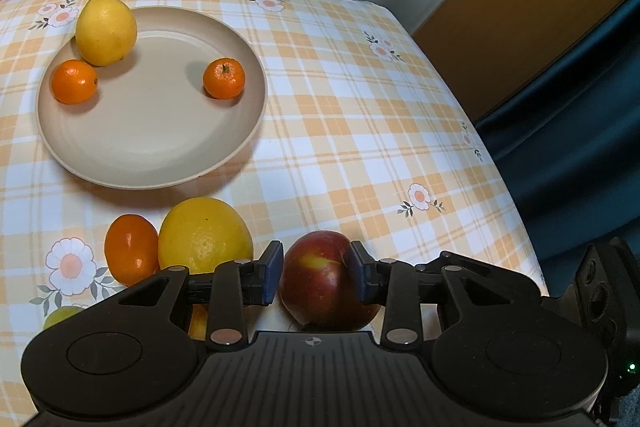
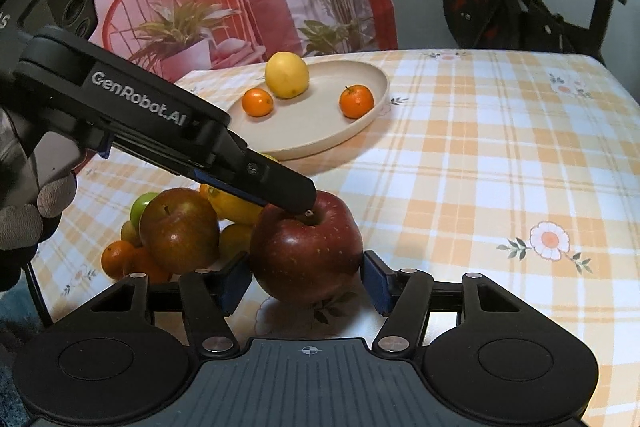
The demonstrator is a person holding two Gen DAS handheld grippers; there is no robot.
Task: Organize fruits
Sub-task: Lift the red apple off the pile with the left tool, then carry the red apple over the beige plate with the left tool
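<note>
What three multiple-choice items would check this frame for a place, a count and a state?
1. The red apple between the right gripper's fingers is
A. on the plate
B. on the checked cloth, off the plate
C. in a basket

2. Fruits on the plate:
A. one
B. three
C. five

3. The red apple stands
A. stem end up
B. cut in half
C. stem end down

Key:
1 B: it rests on the checked cloth, nearer the camera than the plate.
2 B: one lemon and two tangerines lie on the plate.
3 A: the right wrist view shows its stem hollow on top.
</note>
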